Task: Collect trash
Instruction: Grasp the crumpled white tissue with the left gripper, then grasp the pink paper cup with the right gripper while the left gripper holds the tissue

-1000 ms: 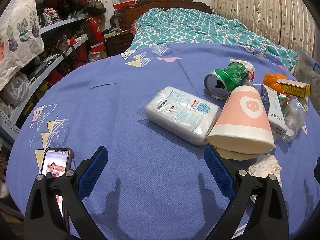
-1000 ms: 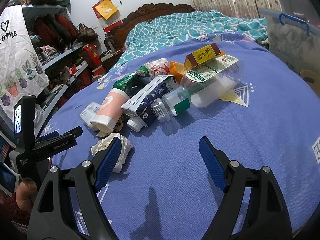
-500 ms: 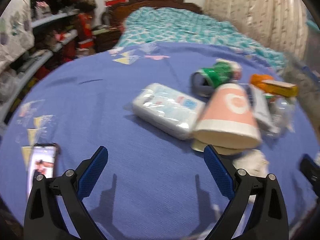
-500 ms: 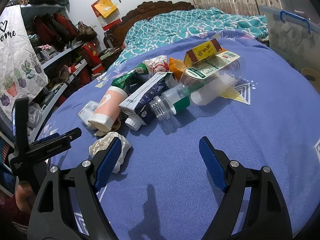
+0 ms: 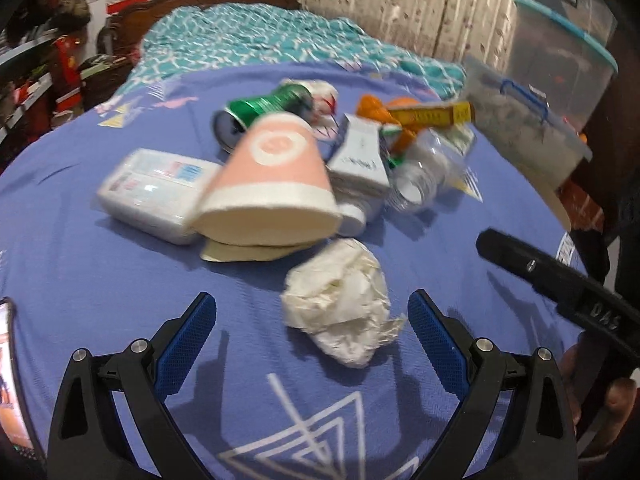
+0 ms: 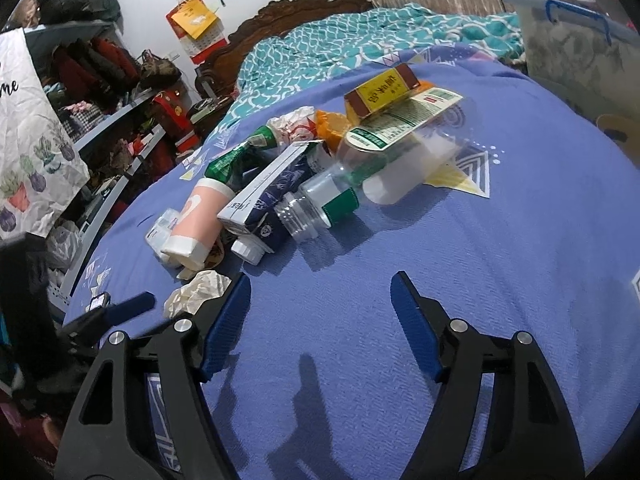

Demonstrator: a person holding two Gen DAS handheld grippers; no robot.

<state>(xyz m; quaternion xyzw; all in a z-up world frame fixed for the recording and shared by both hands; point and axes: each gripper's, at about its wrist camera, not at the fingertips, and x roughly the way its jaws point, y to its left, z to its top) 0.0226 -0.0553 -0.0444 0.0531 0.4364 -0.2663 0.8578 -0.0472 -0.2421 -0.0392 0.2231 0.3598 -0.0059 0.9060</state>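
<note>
A pile of trash lies on the blue tablecloth [image 5: 120, 280]. In the left wrist view a crumpled white tissue [image 5: 340, 300] lies just ahead, between the tips of my open, empty left gripper [image 5: 312, 312]. Behind it are a pink paper cup [image 5: 272, 180], a white tissue pack [image 5: 152, 192], a green can [image 5: 260, 108], a carton [image 5: 360, 160] and a clear plastic bottle [image 5: 428, 168]. My right gripper [image 6: 320, 300] is open and empty, short of the clear bottle [image 6: 360, 176]; the tissue [image 6: 196, 292] lies beside its left finger.
A yellow box [image 6: 380, 92] and orange peel [image 6: 332, 124] top the pile's far side. A phone [image 5: 12, 380] lies at the table's left edge. A clear storage bin [image 5: 520, 128] stands right of the table. A bed [image 6: 360, 44] and cluttered shelves [image 6: 100, 120] lie beyond.
My left gripper has swung right and forward, so the crumpled tissue now sits between its fingertips. My right gripper has edged forward toward the bottle. Both stay open.
</note>
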